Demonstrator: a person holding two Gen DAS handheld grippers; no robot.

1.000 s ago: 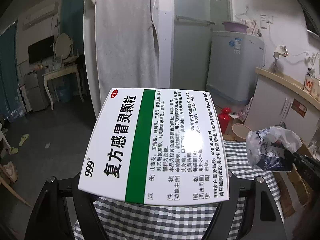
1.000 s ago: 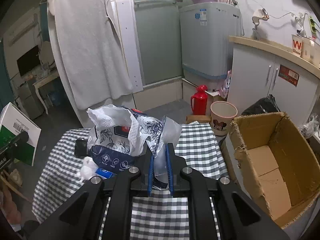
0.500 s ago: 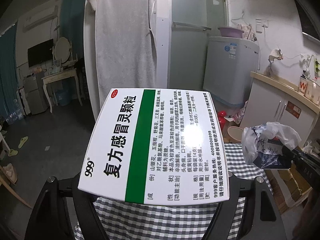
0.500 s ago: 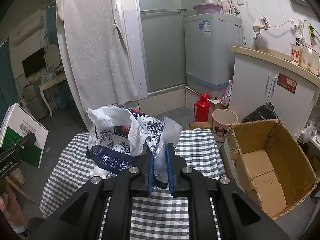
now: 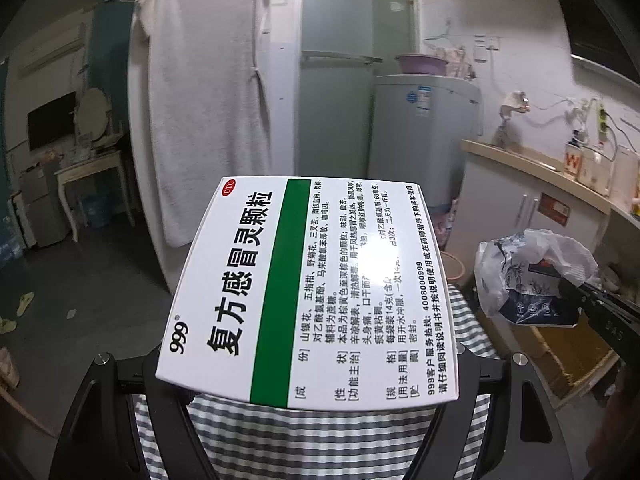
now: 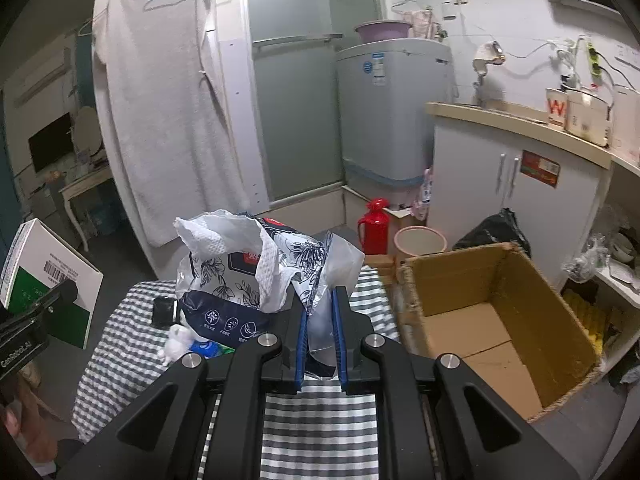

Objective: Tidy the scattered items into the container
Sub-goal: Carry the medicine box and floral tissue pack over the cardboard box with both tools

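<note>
Standing right of the checked counter [image 6: 320, 420], the open cardboard box [image 6: 496, 320] is empty, while left jaws clamp the medicine box [image 5: 308, 292] and right jaws pinch the tissue pack [image 6: 240, 280], both lifted.

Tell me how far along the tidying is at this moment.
Done: nothing; the cardboard box shows only bare cardboard inside. In hand: the left gripper holds a white and green medicine box, and the right gripper is shut on a tissue pack, both above the checked table. Left: dropping both in, then a dark flat item and small things on the table.
</note>
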